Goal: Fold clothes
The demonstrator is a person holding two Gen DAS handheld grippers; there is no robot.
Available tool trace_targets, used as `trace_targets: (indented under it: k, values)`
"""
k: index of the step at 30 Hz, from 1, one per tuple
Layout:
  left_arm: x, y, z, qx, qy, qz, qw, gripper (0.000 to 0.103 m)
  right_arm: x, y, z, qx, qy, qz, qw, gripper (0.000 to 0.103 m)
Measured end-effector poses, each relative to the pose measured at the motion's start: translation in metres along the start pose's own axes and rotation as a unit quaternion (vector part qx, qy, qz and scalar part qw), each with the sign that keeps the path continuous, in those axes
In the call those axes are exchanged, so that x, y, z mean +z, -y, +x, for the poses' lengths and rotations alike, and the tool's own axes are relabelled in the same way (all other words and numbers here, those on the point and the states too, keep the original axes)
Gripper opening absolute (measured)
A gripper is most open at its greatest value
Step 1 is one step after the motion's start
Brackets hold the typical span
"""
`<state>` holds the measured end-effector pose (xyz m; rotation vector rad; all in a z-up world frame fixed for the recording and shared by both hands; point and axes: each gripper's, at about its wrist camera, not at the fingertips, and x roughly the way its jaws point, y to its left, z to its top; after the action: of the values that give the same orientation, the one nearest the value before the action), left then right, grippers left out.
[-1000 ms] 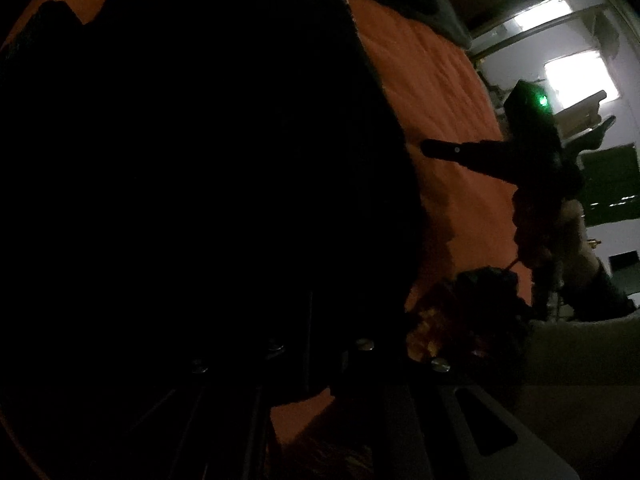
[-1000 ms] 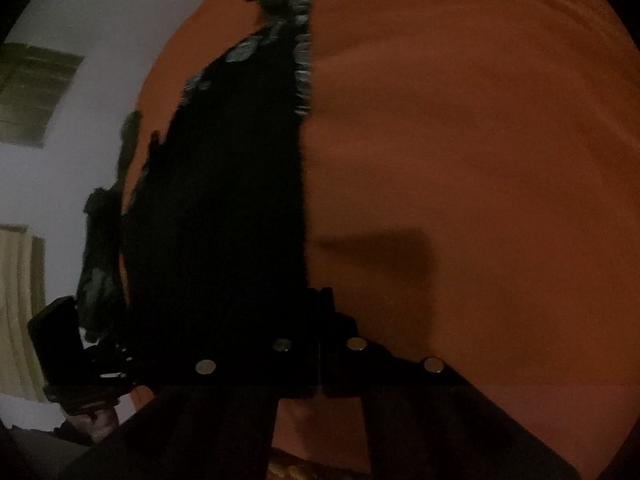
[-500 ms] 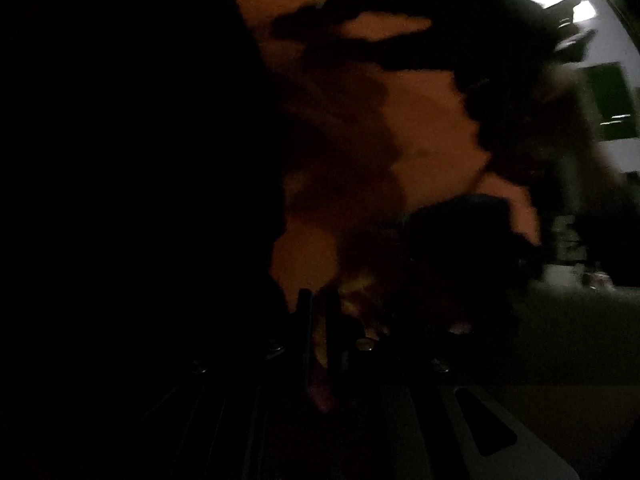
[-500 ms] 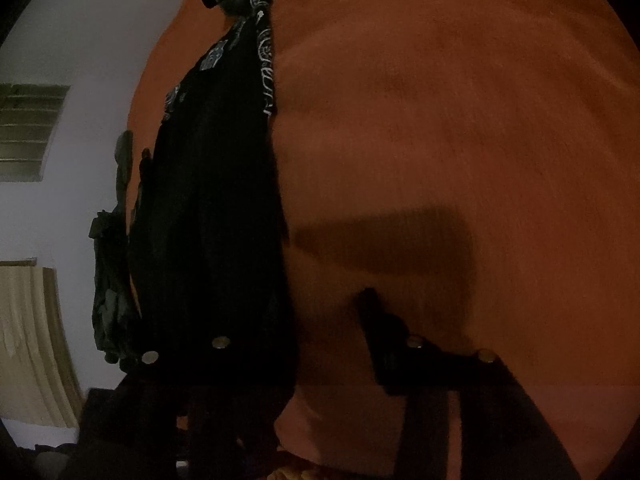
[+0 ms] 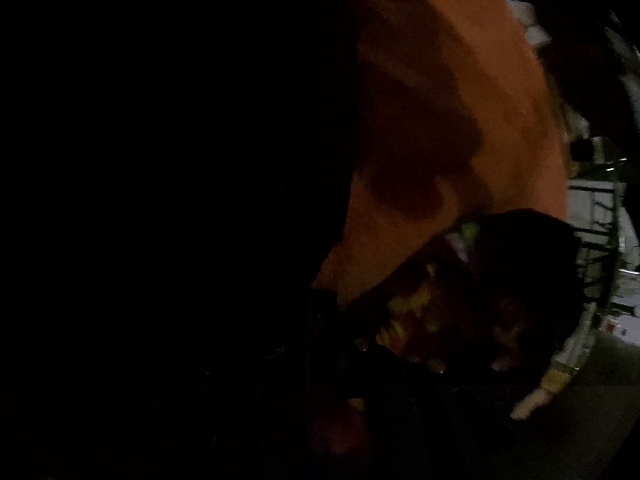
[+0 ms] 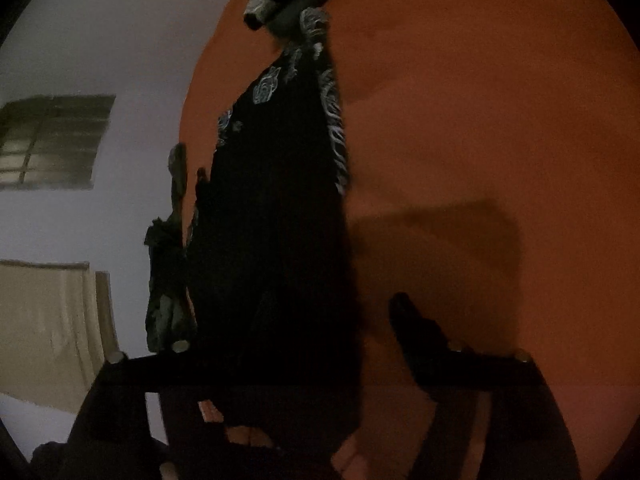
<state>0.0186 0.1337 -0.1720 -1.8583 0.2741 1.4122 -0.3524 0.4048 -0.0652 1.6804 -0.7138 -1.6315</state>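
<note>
- Right wrist view shows the right gripper (image 6: 308, 344) with its jaws spread wide: one finger (image 6: 416, 324) juts up at about 5 o'clock, and the other side's bar sits at about 7 o'clock.
- Between those two sides lies a black garment (image 6: 276, 240), a long dark band running from 6 o'clock up to 12 o'clock; it covers the lower middle of the tool, and nothing is pinched.
- Pale grey flower-like embroidery (image 6: 334, 132) edges the garment on its right side toward 12 o'clock.
- An orange bedsheet (image 6: 480, 140) fills everything from 1 to 5 o'clock under the cloth, with a soft shadow (image 6: 440, 248) at about 4 o'clock.
- A pale wall with a dark window (image 6: 52, 144) sits at 9 o'clock, and a beige curtain (image 6: 44, 328) at 8 o'clock.
- Left wrist view is very dark and blurred: black garment (image 5: 160, 200) blankets the whole half from 6 through 9 to 12 o'clock.
- Orange bedsheet (image 5: 500, 100) shows from 1 to 3 o'clock.
- The left gripper (image 5: 340, 344) is only a murky shape near 6 o'clock; I cannot tell whether its jaws are apart or closed.
- A dark patterned bundle with yellowish patches (image 5: 460, 300) lies at 4 o'clock, too blurred to identify.
</note>
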Motion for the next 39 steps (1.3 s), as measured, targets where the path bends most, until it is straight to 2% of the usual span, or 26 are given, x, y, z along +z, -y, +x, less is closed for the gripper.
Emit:
trace_targets:
  k: [5,9,11,12,13,14,17,20,23,25,27,29,35,39]
  values:
    - [-0.02,-0.013,-0.061,-0.042,0.062,0.024,0.9969,0.002,0.045,-0.002,0.033,0.028,-0.018,-0.008,0.999,0.075]
    - [-0.032,-0.041,-0.098,-0.1,0.089,-0.004,0.991,0.002,0.068,-0.003,0.061,0.038,-0.031,0.023,0.999,0.077]
    - [-0.037,-0.041,-0.102,-0.103,0.101,-0.008,0.9895,0.002,0.075,-0.008,0.069,0.053,-0.038,0.031,0.997,0.076]
    - [-0.038,-0.04,-0.103,-0.099,0.108,-0.008,0.9892,0.002,0.078,-0.011,0.072,0.061,-0.042,0.034,0.997,0.067]
    - [-0.039,-0.04,-0.104,-0.095,0.114,-0.009,0.9888,0.002,0.079,-0.014,0.076,0.05,-0.049,0.03,0.997,0.039]
    - [-0.042,-0.038,-0.098,-0.093,0.114,-0.008,0.989,0.002,0.08,-0.017,0.08,0.036,-0.058,0.024,0.997,0.004]
    - [-0.046,-0.022,-0.082,-0.093,0.111,-0.005,0.9895,0.003,0.074,-0.02,0.08,0.03,-0.065,0.009,0.997,0.002]
    - [-0.043,-0.014,-0.069,-0.073,0.093,0.003,0.993,0.003,0.071,-0.021,0.068,0.044,-0.055,0.021,0.997,0.002]
    - [-0.031,-0.015,-0.057,-0.058,0.085,-0.016,0.9945,0.007,0.073,-0.033,0.06,0.04,-0.045,0.013,0.998,0.002]
    - [-0.015,-0.013,-0.046,-0.06,0.083,-0.03,0.9942,0.013,0.073,-0.038,0.056,0.036,-0.044,0.017,0.998,0.002]
    - [0.003,-0.015,-0.042,-0.038,0.075,-0.033,0.9959,0.025,0.073,-0.044,0.056,0.02,-0.048,0.024,0.998,0.002]
    - [0.02,-0.009,-0.035,-0.037,0.065,-0.034,0.9966,0.025,0.072,-0.047,0.053,0.015,-0.055,0.028,0.998,0.002]
    - [0.062,-0.002,-0.055,-0.039,0.094,-0.044,0.9939,0.025,0.061,-0.047,0.033,0.024,-0.059,0.022,0.998,0.002]
    - [0.096,0.016,-0.05,-0.051,0.068,-0.026,0.996,0.027,0.061,-0.039,0.031,0.028,-0.066,0.045,0.996,0.002]
